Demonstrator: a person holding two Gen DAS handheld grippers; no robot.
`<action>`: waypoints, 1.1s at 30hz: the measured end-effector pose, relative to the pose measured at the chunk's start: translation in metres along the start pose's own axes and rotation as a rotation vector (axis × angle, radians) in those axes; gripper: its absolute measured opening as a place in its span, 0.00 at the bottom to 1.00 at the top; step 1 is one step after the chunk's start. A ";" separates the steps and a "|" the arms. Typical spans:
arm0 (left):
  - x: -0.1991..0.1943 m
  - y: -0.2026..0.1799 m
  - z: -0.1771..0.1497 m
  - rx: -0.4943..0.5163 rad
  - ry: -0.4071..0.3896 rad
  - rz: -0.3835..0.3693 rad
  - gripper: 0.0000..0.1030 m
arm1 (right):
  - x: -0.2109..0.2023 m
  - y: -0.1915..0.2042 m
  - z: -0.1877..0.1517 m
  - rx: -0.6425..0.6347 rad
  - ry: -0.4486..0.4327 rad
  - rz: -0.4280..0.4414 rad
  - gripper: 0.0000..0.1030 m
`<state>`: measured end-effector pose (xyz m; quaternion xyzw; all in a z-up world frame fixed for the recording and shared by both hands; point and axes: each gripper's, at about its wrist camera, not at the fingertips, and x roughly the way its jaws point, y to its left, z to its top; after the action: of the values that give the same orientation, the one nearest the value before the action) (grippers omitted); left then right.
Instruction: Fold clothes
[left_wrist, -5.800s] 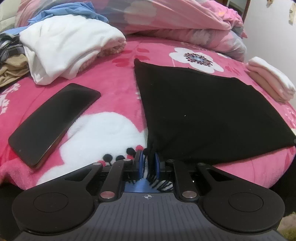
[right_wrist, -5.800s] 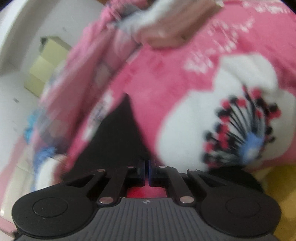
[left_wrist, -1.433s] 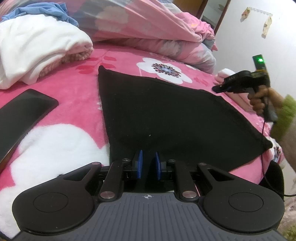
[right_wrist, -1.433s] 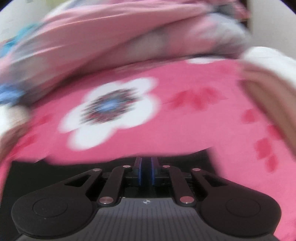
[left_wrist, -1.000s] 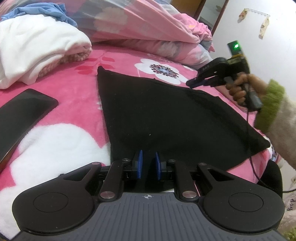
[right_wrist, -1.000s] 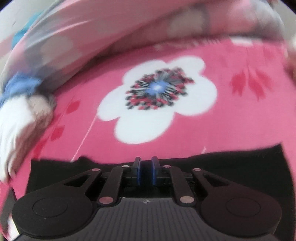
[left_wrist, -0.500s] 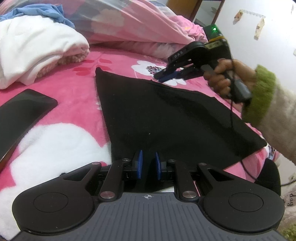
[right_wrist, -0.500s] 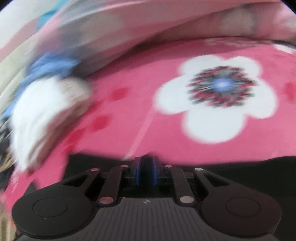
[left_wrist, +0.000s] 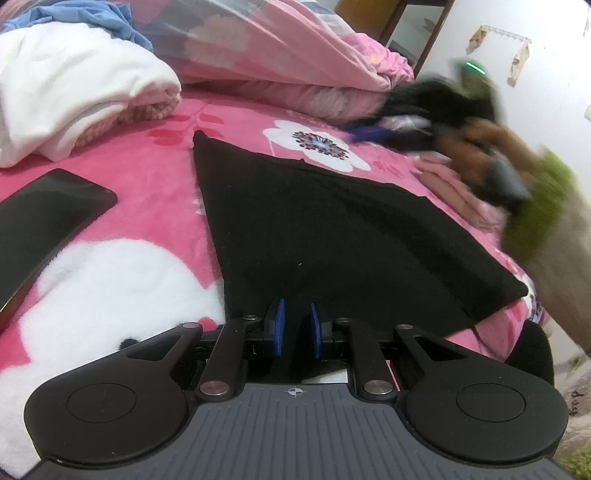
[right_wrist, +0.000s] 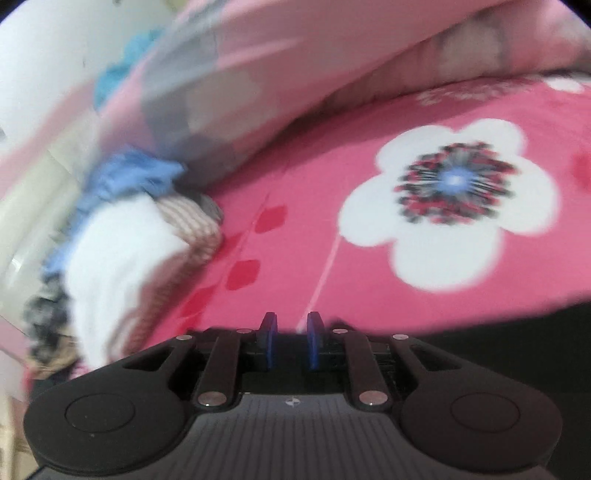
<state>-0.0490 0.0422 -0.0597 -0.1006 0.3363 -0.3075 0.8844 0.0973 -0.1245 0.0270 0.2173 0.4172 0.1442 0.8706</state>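
A black garment (left_wrist: 332, 229) lies folded flat on the pink flowered bed cover (left_wrist: 147, 177). My left gripper (left_wrist: 295, 328) sits at its near edge with the blue pads slightly apart and black cloth between them. My right gripper (left_wrist: 373, 129) shows blurred in the left wrist view, above the far right edge of the garment. In its own view the right gripper (right_wrist: 290, 339) has its pads apart with nothing between them, over the pink cover, and the black garment (right_wrist: 517, 350) lies at the lower right.
A black phone (left_wrist: 44, 218) lies on the cover at the left. A heap of white and blue clothes (left_wrist: 74, 85) is at the back left. A folded pink duvet (left_wrist: 277, 55) runs along the back. A folded pink-white garment (left_wrist: 454, 184) lies at the right.
The right gripper swept left over the garment's far edge, then pulled back to the right and opened. The left gripper stayed at the near edge.
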 end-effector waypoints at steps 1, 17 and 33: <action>-0.001 0.001 0.000 -0.004 0.002 -0.003 0.15 | -0.020 -0.012 -0.007 0.030 -0.016 0.014 0.23; -0.006 0.001 0.007 -0.042 0.059 0.047 0.15 | -0.217 -0.193 -0.114 0.297 -0.332 -0.313 0.19; -0.006 -0.011 0.014 0.003 0.112 0.141 0.16 | -0.231 -0.122 -0.193 -0.285 -0.228 -0.352 0.20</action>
<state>-0.0489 0.0370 -0.0419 -0.0581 0.3910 -0.2502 0.8838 -0.1871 -0.2800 0.0120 0.0314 0.3230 0.0224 0.9456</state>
